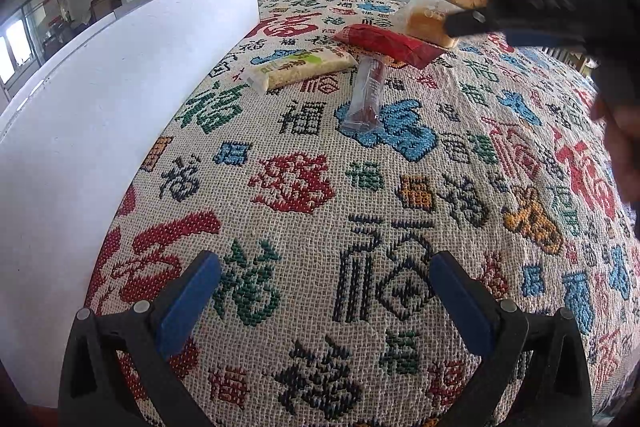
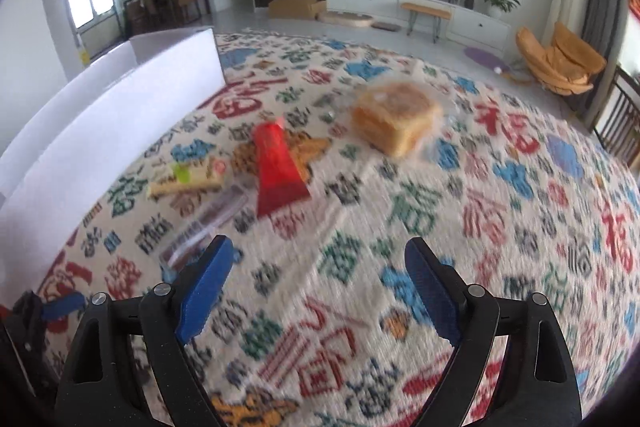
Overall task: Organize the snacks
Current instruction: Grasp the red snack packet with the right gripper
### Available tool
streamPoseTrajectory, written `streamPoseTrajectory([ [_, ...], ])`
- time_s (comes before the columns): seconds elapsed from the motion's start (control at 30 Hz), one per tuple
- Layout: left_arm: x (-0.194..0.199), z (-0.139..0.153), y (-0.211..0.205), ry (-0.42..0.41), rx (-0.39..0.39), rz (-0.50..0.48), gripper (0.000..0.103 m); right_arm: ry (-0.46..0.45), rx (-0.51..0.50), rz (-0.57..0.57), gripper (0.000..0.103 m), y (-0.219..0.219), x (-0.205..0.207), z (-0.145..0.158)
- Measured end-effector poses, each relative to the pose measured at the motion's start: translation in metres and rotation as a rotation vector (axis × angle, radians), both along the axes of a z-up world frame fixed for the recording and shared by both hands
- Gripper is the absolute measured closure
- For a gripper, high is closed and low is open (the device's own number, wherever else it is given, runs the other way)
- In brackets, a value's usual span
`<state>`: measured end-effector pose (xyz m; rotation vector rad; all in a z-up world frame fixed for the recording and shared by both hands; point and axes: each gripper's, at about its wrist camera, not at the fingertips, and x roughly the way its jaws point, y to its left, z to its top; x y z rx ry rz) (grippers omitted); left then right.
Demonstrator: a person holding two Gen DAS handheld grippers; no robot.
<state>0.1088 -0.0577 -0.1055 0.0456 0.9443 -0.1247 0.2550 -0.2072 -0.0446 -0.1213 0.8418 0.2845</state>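
Woven patterned bench cover (image 1: 304, 187) has 4 snacks bunched mid-surface by the white box (image 1: 120, 99), both claws, left (image 1: 324, 295) and right (image 2: 320, 291), spread empty, so grabbing the slick clear packet (image 1: 366, 95) might slip.

Four snacks lie on the bench cloth (image 1: 304, 187), well ahead of the left fingers (image 1: 188, 303). Nearest is the clear packet (image 1: 365, 97). Beyond it to the left lies the rice bar (image 1: 304, 67), to the right the flat pouch (image 1: 390, 43), and furthest right the cake (image 1: 426, 21). A board (image 1: 100, 99) stands along the left edge.
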Motion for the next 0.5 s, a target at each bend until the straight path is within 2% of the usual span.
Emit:
streamPoseTrajectory([
  [0.07, 0.0, 0.0, 0.0, 0.0, 0.0, 0.0, 0.0, 0.026, -0.032, 0.047, 0.013, 0.023, 0.03, 0.003],
  [0.13, 0.0, 0.0, 0.0, 0.0, 0.0, 0.0, 0.0, 0.091, -0.086, 0.082, 0.016, 0.045, 0.059, -0.006],
  [0.3, 0.0, 0.0, 0.0, 0.0, 0.0, 0.0, 0.0, 0.185, -0.19, 0.065, 0.018, 0.076, 0.095, -0.036],
  [0.4, 0.0, 0.0, 0.0, 0.0, 0.0, 0.001, 0.0, 0.219, -0.235, 0.069, 0.038, 0.082, 0.102, -0.048],
  [0.43, 0.0, 0.0, 0.0, 0.0, 0.0, 0.001, 0.0, 0.241, -0.24, 0.068, 0.051, 0.081, 0.103, -0.052],
  [0.5, 0.0, 0.0, 0.0, 0.0, 0.0, 0.001, 0.0, 0.253, -0.188, 0.051, 0.063, 0.073, 0.102, -0.05],
])
